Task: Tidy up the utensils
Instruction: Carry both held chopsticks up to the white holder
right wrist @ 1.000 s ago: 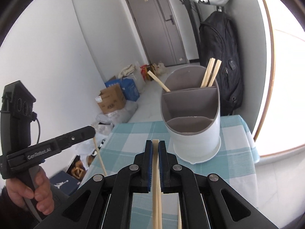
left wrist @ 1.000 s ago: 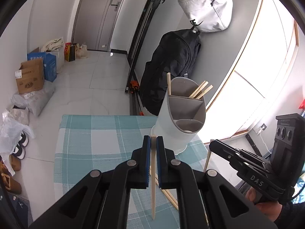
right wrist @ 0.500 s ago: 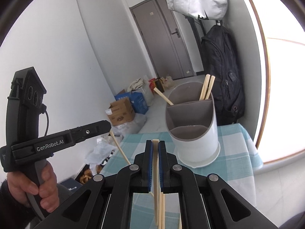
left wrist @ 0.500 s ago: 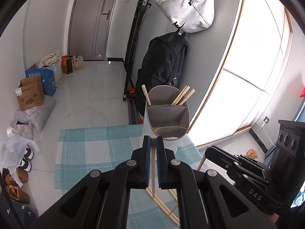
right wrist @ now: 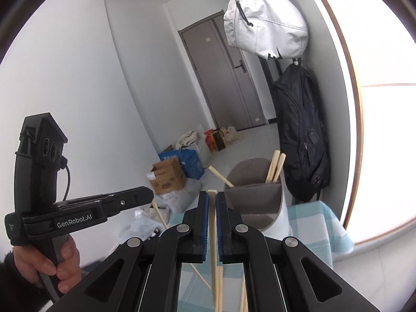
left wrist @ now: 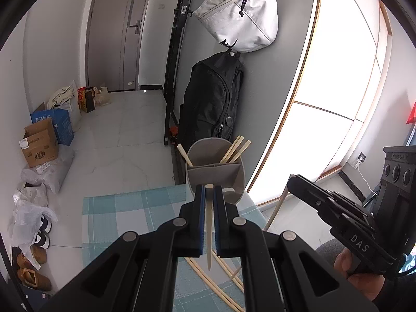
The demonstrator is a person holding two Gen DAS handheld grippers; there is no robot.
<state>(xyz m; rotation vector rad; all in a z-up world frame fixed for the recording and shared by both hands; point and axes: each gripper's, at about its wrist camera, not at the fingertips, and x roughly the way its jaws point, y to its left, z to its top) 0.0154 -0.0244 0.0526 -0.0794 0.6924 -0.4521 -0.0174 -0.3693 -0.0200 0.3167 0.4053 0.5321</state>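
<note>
Wooden chopstick pinched in each tongs, L & R, above holder rim.

The lower part of the grey and white divided plastic utensil holder is hidden behind the left gripper, so its base on the teal checked tablecloth goes unseen. Loose pale wooden chopsticks near the cloth's near edge run out of the bottom of the picture. The print on the brown cardboard box is too small to read.
</note>
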